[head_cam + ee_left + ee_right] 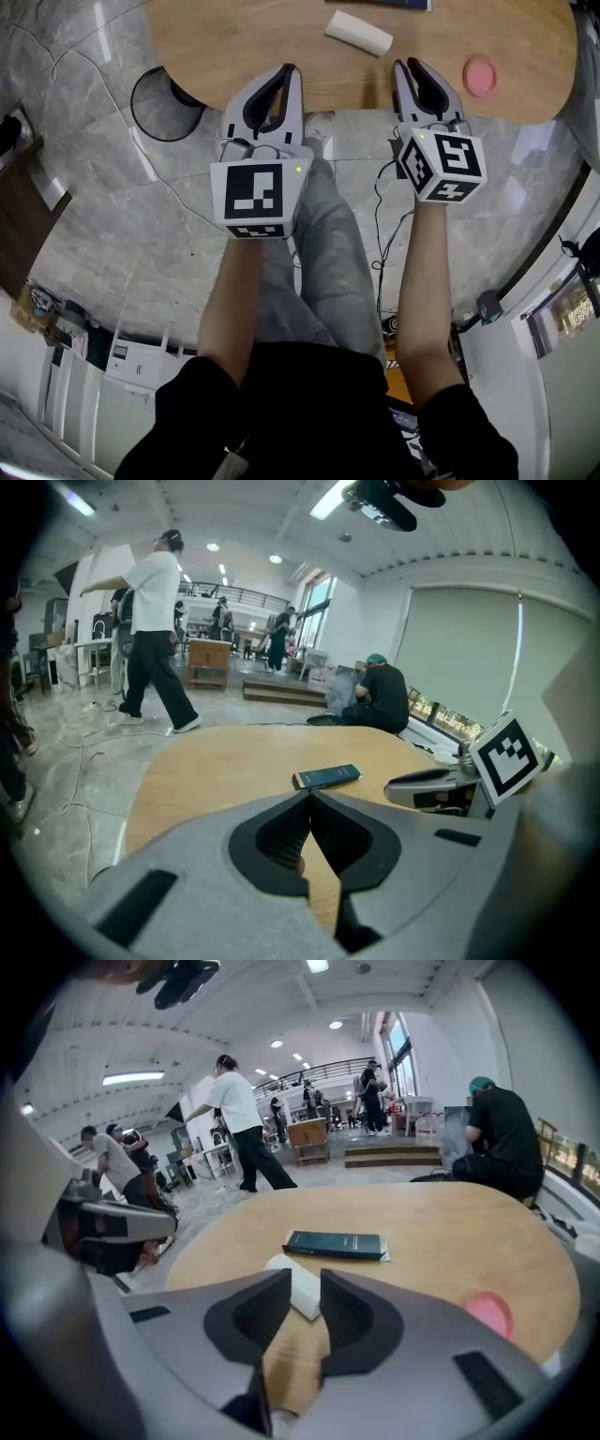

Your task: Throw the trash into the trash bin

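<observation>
A white roll of paper lies on the round wooden table, just beyond my right gripper. In the right gripper view the roll shows through the narrow gap of my right gripper, whose jaws stand slightly apart and hold nothing. My left gripper hovers at the table's near edge, its jaws meeting at the tips, empty. A round black-rimmed trash bin stands on the floor at the left, partly under the table.
A pink disc lies on the table at the right. A dark flat box lies farther back on it. Cables trail over the grey tiled floor. Several people stand and crouch in the hall behind the table.
</observation>
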The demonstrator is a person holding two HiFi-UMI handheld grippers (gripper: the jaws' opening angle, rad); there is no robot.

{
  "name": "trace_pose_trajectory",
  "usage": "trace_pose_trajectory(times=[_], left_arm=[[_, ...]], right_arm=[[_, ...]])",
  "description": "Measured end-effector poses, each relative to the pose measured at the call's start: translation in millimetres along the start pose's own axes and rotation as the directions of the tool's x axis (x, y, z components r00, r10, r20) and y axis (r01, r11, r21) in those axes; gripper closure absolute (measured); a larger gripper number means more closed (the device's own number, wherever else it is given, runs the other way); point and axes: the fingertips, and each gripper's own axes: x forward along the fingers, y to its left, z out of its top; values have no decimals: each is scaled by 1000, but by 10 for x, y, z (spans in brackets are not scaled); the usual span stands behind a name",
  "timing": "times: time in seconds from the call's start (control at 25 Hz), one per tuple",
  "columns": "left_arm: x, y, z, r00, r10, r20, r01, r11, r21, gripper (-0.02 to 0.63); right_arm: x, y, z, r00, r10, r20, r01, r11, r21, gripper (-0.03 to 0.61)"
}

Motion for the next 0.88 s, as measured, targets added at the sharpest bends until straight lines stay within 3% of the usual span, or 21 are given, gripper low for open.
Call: trace_pose_trajectory(times=[0.08, 0.12, 0.4, 0.6, 0.72, 0.88], left_arm=[[33, 36, 2, 1000, 2, -9, -2, 1000, 2, 612], [52, 58, 4, 1000, 5, -13, -5, 1000, 2, 612], [200, 93, 55, 1000, 1, -24, -2, 1000, -11, 612], [232, 156, 36, 1000, 4, -31, -4, 1000, -17, 612], [184, 249, 24, 999, 15, -32, -16, 999, -28, 611], [109, 397, 2, 999, 35, -30, -36, 998, -48, 612]], right_arm=[[131, 6, -79, 998, 26, -53, -27, 1000, -17, 455], [195, 5, -119, 996, 40, -76, -41, 999, -5, 446], [499, -90, -361, 984, 109, -138, -80, 976, 201, 431], [648, -86, -441, 979, 163, -120, -111, 928, 356, 431], [681, 12, -375, 977, 187, -98, -140, 921, 363, 503], [639, 302, -201, 966, 256, -28, -230, 907, 354, 546]])
